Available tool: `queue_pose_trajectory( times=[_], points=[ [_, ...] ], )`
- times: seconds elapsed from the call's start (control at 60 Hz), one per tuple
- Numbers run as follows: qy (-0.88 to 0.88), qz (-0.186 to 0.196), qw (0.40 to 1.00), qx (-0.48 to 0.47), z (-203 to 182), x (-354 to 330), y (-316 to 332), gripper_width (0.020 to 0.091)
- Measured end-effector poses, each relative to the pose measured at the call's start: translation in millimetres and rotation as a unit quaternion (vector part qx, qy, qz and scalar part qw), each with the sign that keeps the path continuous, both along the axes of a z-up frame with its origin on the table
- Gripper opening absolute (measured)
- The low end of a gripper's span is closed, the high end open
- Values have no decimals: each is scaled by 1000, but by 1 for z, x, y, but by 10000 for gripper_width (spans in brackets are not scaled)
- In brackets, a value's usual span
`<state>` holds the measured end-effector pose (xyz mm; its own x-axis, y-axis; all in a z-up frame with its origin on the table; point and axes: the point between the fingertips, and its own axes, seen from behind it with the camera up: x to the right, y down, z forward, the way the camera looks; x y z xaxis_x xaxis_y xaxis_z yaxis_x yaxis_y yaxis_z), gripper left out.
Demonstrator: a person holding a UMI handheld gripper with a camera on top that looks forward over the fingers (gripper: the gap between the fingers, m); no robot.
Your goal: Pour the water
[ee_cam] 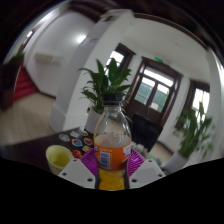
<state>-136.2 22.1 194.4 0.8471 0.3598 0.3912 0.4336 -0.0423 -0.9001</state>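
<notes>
Gripper point(111, 172) clenched on bottle point(112, 145) of orange liquid, held upright above table point(40, 140), cap apparently on; yellow cup point(59, 157) just left of fingers, potted plant point(106, 85) beyond. Grasp done; by the look, pouring not yet begun

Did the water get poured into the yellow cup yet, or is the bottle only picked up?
Picked up only. The bottle stands upright between the gripper fingers, which look pressed on its orange lower part. The yellow cup sits beside it. Its inside is too small to read. Tilting the bottle over the cup is left.
</notes>
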Motion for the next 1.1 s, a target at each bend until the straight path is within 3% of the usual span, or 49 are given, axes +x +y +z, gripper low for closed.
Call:
queue_pose_trajectory(
  times=[0.2,0.433,0.45,0.467,0.483,0.65,0.933,1.05,1.1],
  points=[
    [168,29,983,-70,-30,0,0,333],
    [182,19,982,-53,-68,1,9,336],
    [179,17,982,-55,-73,2,10,342],
    [179,18,982,-51,-75,3,9,399],
    [186,22,982,-36,-70,3,8,344],
    [192,16,981,-24,-69,9,3,349],
    [214,-14,975,-55,-72,20,-4,607],
    [209,-47,975,-59,-72,41,-28,739],
    [207,-62,975,-57,-71,51,-44,753]
  ],
)
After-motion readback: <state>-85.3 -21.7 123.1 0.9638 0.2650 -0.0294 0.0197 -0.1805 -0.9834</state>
